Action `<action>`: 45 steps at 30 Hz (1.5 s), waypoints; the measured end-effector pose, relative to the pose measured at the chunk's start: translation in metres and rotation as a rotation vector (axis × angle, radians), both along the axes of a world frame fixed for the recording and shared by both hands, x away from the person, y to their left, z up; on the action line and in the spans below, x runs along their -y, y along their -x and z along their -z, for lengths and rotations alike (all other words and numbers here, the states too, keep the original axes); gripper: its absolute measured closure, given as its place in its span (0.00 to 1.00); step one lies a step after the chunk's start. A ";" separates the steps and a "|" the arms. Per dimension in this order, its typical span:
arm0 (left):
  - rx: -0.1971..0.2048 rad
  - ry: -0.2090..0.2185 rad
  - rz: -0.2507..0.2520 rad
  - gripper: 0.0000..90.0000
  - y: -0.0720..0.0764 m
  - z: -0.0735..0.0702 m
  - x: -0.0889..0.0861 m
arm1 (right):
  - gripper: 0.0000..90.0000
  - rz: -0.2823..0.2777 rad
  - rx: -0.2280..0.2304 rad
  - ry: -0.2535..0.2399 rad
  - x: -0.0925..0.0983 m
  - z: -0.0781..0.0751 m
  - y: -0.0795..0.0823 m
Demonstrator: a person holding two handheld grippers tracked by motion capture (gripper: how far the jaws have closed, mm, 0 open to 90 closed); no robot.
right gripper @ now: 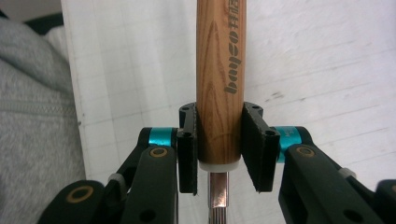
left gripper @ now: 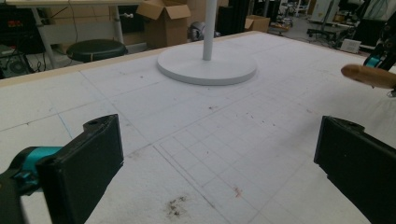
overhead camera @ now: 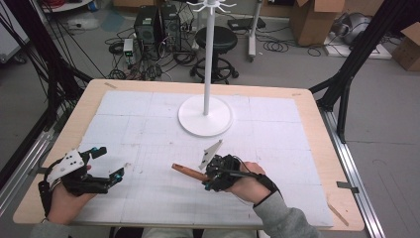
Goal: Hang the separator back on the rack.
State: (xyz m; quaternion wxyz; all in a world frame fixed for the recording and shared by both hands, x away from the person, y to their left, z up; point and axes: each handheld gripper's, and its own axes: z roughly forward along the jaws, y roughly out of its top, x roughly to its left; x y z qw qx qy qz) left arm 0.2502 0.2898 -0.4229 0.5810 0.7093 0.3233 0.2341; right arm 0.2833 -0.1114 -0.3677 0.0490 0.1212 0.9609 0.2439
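A: What is the right gripper [right gripper: 219, 149] carrying?

B: A wooden handle [right gripper: 220, 79], printed lettering on it, with a white collar and a thin metal shank running back from the collar. In the right gripper view the two black jaws are pinching the handle at its collar end, one pad on each side. What the shank ends in I cannot tell.

A: Where does it sit over the surface?

B: In the high view the wooden handle [overhead camera: 189, 171] sticks out leftward from the right gripper [overhead camera: 214, 174], low over the white gridded surface [overhead camera: 148, 124], near the person's edge. Whether it touches the sheet I cannot tell.

A: And the other side?

B: The left gripper [overhead camera: 106, 166] is well apart from it, jaws spread wide with nothing between them. Its own view shows the handle tip [left gripper: 369, 76] at the right. Beyond stands a white stand [overhead camera: 205, 114] on a round base.

A: What might go wrong?

B: My guess: the grip is near one end, so the long free part could lever and twist between the pads. A round, smooth handle may also slip if swung quickly.
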 end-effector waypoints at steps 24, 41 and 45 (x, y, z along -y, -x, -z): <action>-0.003 0.009 -0.003 0.02 0.000 0.000 0.000 | 0.78 0.070 0.136 -0.340 0.037 -0.027 -0.006; -0.003 0.009 -0.003 0.02 0.000 0.000 0.000 | 0.78 0.144 0.202 -0.559 0.073 -0.043 -0.009; -0.003 0.009 -0.003 0.02 0.000 0.000 0.000 | 0.78 0.166 0.210 -0.612 0.081 -0.044 -0.010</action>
